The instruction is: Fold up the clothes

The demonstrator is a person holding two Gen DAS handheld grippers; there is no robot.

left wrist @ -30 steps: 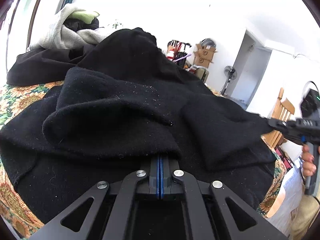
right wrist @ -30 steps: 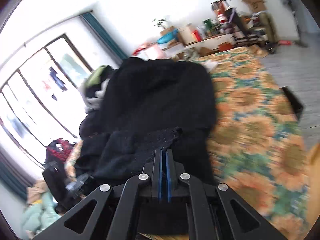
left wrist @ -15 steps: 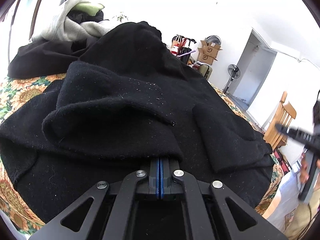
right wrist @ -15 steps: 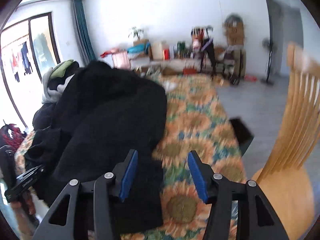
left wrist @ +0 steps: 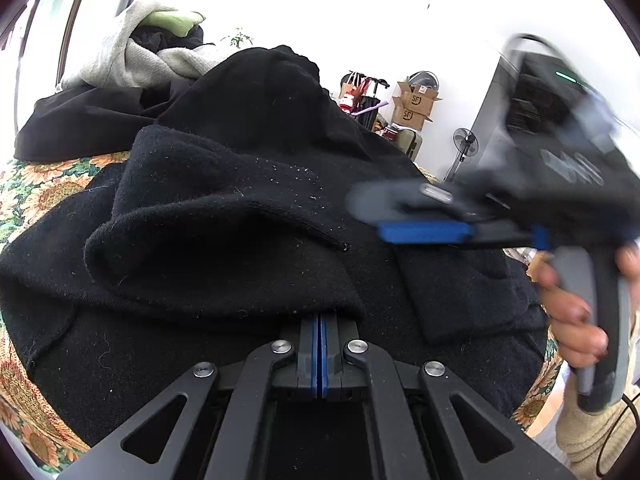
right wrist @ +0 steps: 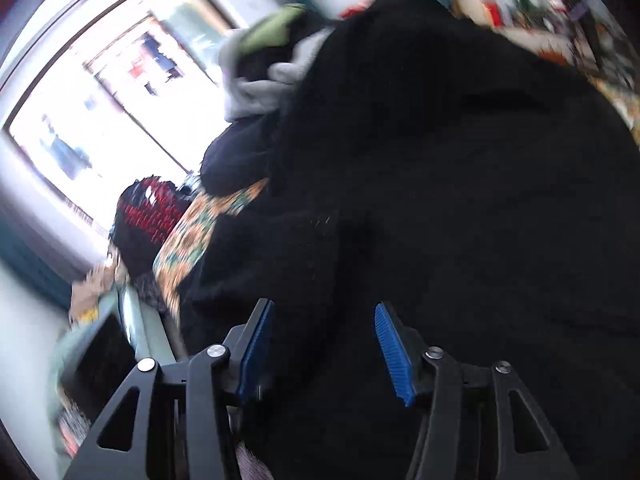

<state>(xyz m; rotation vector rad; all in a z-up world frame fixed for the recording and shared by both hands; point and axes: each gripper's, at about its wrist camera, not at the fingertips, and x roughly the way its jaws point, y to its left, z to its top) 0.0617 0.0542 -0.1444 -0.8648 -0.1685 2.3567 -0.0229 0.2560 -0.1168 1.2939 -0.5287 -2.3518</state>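
- The black knitted woollen garment (left wrist: 248, 216) lies spread over the desk with the sunflower-patterned cloth (left wrist: 40, 184), covering most of the near surface; a doubled fold of it rises at near left.
- The left claw (left wrist: 319, 320) is pressed fully together, its blue pads meeting on the near edge of that raised fold. Judged purpose: the pinch keeps the folded layer lifted and anchored so it does not slip back while the other side is handled.
- The right claw (left wrist: 416, 220) hovers over the right half of the garment, above a flat folded flap (left wrist: 452, 288). In the right wrist view its blue-padded fingers (right wrist: 390, 350) stand wide apart with nothing between them. Judged purpose: it is spread ready to take a fresh hold of cloth. Both views of it are motion-blurred, so contact with the fabric cannot be determined.
- A pile of grey and green clothes (left wrist: 148, 48) sits at the far left, beyond the garment, probably awaiting folding.
- Cardboard boxes (left wrist: 416, 106) and a standing fan (left wrist: 464, 148) are against the far wall, well apart from the work.
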